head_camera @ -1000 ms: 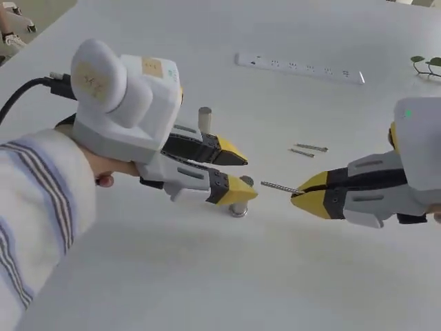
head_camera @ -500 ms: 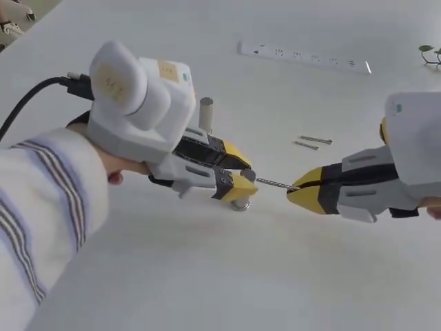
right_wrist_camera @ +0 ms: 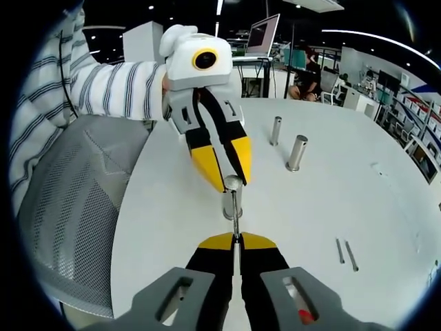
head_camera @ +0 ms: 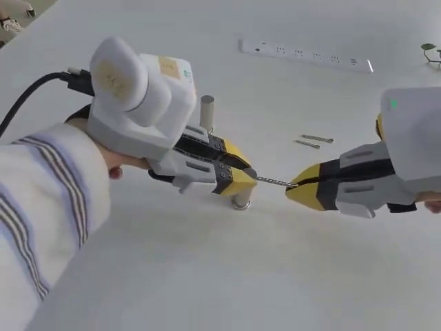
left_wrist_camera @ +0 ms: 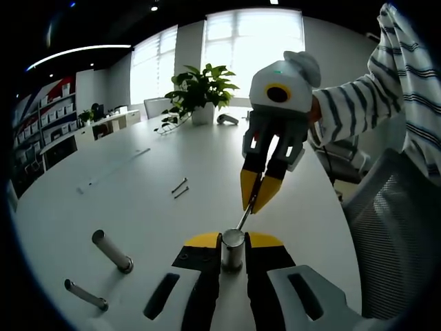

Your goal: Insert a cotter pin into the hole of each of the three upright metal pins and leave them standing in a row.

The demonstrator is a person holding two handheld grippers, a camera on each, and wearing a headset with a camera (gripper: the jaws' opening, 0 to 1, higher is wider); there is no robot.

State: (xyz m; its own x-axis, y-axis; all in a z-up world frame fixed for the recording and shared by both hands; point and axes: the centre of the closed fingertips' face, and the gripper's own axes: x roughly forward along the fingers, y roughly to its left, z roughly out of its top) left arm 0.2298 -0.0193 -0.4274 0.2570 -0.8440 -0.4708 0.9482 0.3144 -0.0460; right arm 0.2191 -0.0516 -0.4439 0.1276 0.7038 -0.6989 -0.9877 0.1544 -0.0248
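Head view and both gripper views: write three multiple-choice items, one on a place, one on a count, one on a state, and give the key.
1. Where do the two spare cotter pins lie?
A. On the table, between the right tool and the power strip.
B. In a box.
C. On a tray.

2. How many metal pins stand ungripped?
A. One.
B. Two.
C. Four.

3. What state is the right tool in?
A. Open, holding nothing.
B. Shut on a cotter pin.
C. Shut on a metal pin.

Key:
1 A, they lie flat on the white top, short of the strip.
2 B, the right gripper view shows two standing beyond the left tool.
3 B, its jaws pinch the thin pin, whose tip reaches the top of the clamped metal pin that the left tool grips.
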